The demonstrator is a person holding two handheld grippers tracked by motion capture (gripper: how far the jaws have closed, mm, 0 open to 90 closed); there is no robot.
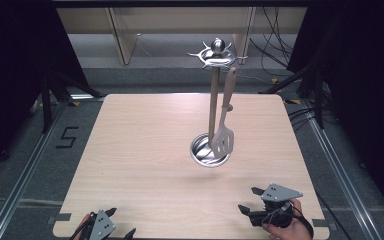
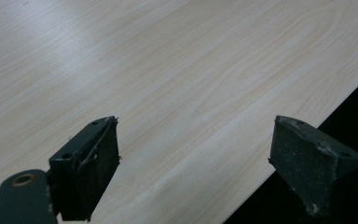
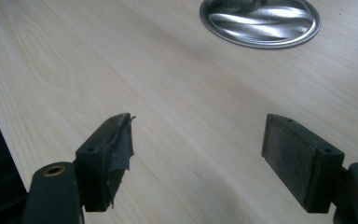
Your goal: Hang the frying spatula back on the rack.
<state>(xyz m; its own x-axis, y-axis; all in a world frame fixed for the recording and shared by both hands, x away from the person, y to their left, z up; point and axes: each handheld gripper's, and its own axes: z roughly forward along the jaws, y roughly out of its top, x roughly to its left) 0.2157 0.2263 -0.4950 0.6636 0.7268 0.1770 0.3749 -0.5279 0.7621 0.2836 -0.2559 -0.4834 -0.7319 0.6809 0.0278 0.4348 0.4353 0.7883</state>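
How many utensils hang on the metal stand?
1: a slotted spatula hangs from the hook ring at the stand top, its blade over the round base. None seems hidden.

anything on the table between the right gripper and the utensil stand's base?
No. Between the right gripper and the stand's round metal base there is bare wooden table, as the high view shows. The right gripper view shows the same past its open jaws.

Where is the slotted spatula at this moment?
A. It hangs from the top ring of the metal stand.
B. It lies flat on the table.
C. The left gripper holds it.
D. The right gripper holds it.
A: in the high view the slotted spatula hangs from a hook of the metal stand, while the right gripper and the left gripper are open at the near table edge.
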